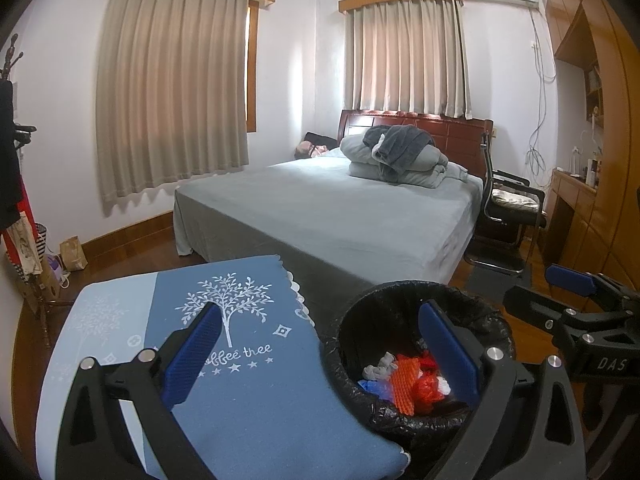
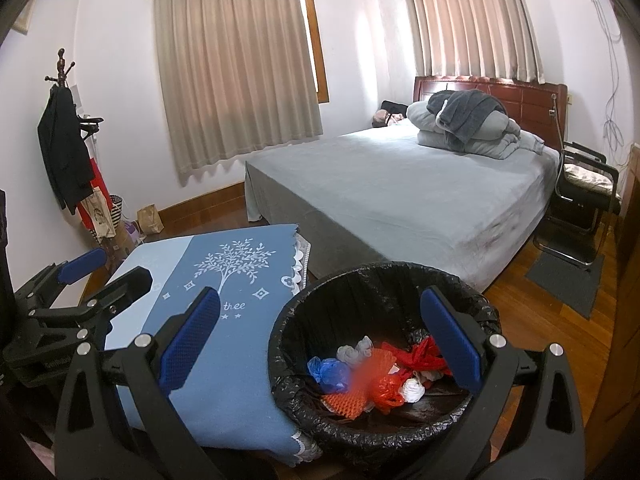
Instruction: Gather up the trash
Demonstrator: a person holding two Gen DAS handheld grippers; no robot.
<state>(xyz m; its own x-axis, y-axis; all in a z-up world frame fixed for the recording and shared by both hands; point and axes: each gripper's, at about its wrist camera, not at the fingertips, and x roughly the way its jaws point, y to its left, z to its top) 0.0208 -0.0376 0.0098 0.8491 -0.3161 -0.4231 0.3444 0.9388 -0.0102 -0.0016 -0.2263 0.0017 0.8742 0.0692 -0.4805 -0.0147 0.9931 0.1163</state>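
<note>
A round bin with a black liner [image 1: 400, 296] [image 2: 376, 276] stands on the floor beside a table under a blue cloth [image 1: 248, 408] [image 2: 224, 364]. In the bin lie crumpled red, orange, blue, white and grey pieces of trash [image 1: 404, 380] [image 2: 372, 376]. My left gripper [image 1: 324, 360] is open and empty, one finger over the cloth, the other over the bin. My right gripper [image 2: 328, 344] is open and empty above the bin's left rim. The right gripper also shows in the left wrist view [image 1: 560, 284], the left gripper in the right wrist view [image 2: 100, 272].
A bed with a grey sheet [image 1: 344, 208] [image 2: 408, 192] stands behind the bin, folded bedding at its head. A black chair [image 1: 508, 216] [image 2: 580, 204] is to the right, a wooden cabinet [image 1: 592, 184] beyond. A coat rack [image 2: 64, 128] and bags stand at left.
</note>
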